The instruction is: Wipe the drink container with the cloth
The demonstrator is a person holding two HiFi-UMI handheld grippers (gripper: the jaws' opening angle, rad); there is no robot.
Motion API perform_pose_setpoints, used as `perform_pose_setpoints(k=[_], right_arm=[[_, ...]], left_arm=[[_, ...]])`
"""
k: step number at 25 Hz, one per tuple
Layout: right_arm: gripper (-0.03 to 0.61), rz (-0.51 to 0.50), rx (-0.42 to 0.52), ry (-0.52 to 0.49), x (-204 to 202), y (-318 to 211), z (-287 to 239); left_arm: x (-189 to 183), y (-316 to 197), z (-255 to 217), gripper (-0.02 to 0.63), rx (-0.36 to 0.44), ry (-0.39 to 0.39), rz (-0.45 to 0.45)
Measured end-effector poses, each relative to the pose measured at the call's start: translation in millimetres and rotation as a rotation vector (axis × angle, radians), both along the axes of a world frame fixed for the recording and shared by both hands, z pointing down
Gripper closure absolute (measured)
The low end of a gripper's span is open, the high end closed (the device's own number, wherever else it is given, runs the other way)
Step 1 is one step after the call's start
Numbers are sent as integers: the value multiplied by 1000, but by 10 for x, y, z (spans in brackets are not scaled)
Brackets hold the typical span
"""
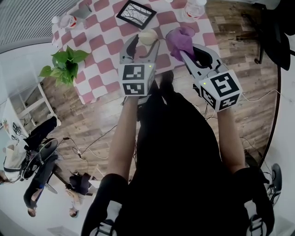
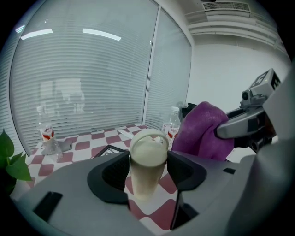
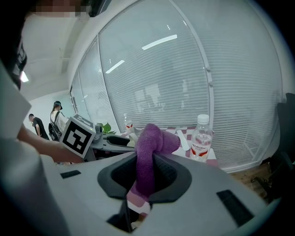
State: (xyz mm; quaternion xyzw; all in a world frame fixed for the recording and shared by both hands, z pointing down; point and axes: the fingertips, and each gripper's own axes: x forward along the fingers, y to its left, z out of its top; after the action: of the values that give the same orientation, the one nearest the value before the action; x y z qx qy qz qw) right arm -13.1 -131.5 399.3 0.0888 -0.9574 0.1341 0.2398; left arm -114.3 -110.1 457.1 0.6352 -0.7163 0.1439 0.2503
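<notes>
Upright on the pink-and-white checked worktop (image 1: pixel 99 55), near the front edge: a cream drink container (image 1: pixel 147 36) (image 2: pixel 148 161).

Straddling that container, the left gripper (image 1: pixel 146 42) (image 2: pixel 147 173). Fingers spread wide, one on each side of the container, pads close to its wall and not squeezing it.

Just right of the container, the right gripper (image 1: pixel 189 50) (image 3: pixel 147 173). Fingers clamped on a purple cloth (image 1: pixel 180 40) (image 2: pixel 203 131) (image 3: pixel 150 152), bunched into a lump above the pads with a tail hanging below them. Lump level with the container's upper part and just beside it; impossible to tell whether touching.

Behind the container, flat on the checks, a black picture frame (image 1: pixel 136 14). Behind and to the right of the container, a clear water bottle (image 1: pixel 193 9) (image 3: pixel 202 138) with a red-and-white label. Well to the left of the container and further back, a smaller bottle (image 1: pixel 69 20) (image 2: pixel 46 133) with a red label. Left of the container and nearer the person, a green leafy plant (image 1: pixel 64 64). Far beyond the container in both gripper views, tall windows with closed blinds (image 2: pixel 87 69).
</notes>
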Motion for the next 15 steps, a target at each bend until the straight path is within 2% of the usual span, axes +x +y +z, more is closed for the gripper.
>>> perform_pose_setpoints(k=[7,15], right_arm=[[494,-8,-1,-9,-22,-3,-17],[494,-41,5,-13,-103,106,-56]], left_arm=[[-69,87,-8,347,-1,44,-37],[-191,250,-33,348,13,209,-123]])
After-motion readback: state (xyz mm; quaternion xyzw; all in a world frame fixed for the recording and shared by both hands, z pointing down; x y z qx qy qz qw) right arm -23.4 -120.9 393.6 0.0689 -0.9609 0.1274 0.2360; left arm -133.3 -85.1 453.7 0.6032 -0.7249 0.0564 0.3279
